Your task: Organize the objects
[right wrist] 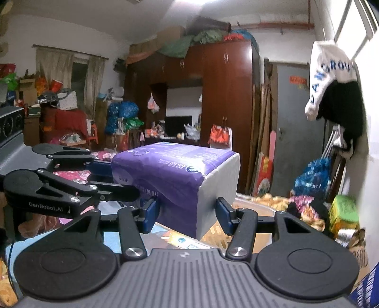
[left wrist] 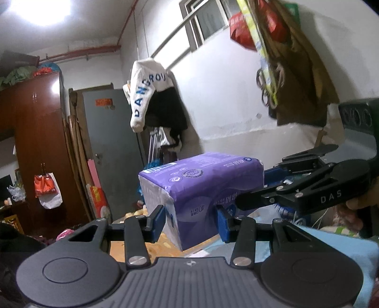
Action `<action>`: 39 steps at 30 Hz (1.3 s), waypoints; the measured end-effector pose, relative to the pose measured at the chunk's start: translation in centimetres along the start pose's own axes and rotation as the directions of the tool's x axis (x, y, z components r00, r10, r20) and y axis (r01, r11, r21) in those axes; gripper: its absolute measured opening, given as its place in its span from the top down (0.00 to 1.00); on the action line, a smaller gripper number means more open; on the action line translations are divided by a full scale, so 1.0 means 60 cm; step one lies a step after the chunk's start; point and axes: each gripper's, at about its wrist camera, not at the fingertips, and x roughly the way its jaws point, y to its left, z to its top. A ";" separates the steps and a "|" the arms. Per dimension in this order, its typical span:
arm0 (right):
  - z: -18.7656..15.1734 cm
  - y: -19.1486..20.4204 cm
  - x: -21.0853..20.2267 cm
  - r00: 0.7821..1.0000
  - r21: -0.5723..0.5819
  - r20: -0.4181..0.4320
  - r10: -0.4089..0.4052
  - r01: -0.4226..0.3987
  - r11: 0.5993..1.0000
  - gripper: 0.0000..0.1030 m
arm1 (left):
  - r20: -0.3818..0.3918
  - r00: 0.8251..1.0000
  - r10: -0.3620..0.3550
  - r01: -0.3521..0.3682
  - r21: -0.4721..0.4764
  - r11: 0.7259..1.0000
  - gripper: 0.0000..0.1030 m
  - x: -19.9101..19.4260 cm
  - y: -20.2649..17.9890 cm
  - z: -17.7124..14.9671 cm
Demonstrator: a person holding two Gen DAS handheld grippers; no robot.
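Tissue pack [left wrist: 201,189] hangs in mid-air between my two grippers — left gripper [left wrist: 191,220] fingers clenched on its near corner, right gripper [right wrist: 187,213] gripping from the opposite side, long axis crosswise.

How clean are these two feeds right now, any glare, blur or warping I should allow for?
Left wrist view: the ceiling light blows out the top left corner, the hanging bags at upper right are motion-blurred, and the purple tissue pack is sharp. Right wrist view: evenly lit, the pack is crisp, and fisheye bending bows the wardrobe and the room edges.
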 end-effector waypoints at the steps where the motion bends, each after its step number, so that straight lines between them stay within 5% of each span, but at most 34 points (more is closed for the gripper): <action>1: 0.001 -0.004 0.008 1.000 0.009 -0.011 0.001 -0.001 1.000 0.46 | -0.018 1.000 0.000 0.000 0.000 1.000 0.52 0.011 0.005 0.003; 8: -0.015 -0.008 0.065 0.988 -0.019 -0.154 -0.016 0.014 1.000 0.44 | -0.120 0.992 0.024 -0.025 0.000 1.000 0.44 0.082 0.026 -0.005; 10: -0.019 -0.003 0.056 0.985 -0.053 -0.151 -0.083 0.076 0.996 0.41 | -0.135 0.989 0.058 -0.055 0.020 0.998 0.43 0.094 0.024 -0.014; 12: -0.023 -0.005 0.016 0.993 -0.030 -0.094 -0.071 0.069 0.997 0.23 | -0.124 0.986 0.113 -0.109 0.035 0.993 0.43 0.085 0.024 -0.020; 15: -0.033 -0.004 -0.052 0.997 0.035 -0.015 -0.074 0.075 0.997 0.01 | -0.077 0.989 0.126 -0.126 -0.007 0.992 0.30 0.036 0.033 -0.021; 21: -0.115 0.021 -0.164 0.996 0.121 0.049 -0.076 0.070 0.990 0.00 | 0.029 0.989 0.148 -0.146 -0.055 0.988 0.18 -0.114 -0.011 -0.057; 25: -0.171 0.038 -0.170 1.000 0.258 -0.006 -0.030 0.030 0.966 0.00 | 0.024 0.982 0.187 -0.184 -0.080 0.980 0.14 -0.182 -0.056 -0.110; 31: -0.158 0.081 -0.091 0.999 0.271 -0.032 0.022 -0.012 0.963 0.00 | -0.089 0.970 0.226 -0.237 -0.136 0.962 0.15 -0.161 -0.053 -0.141; 39: -0.140 0.092 -0.005 0.990 0.339 -0.107 0.090 -0.049 0.940 0.33 | -0.168 0.953 0.252 -0.285 -0.213 0.934 0.15 -0.134 -0.025 -0.162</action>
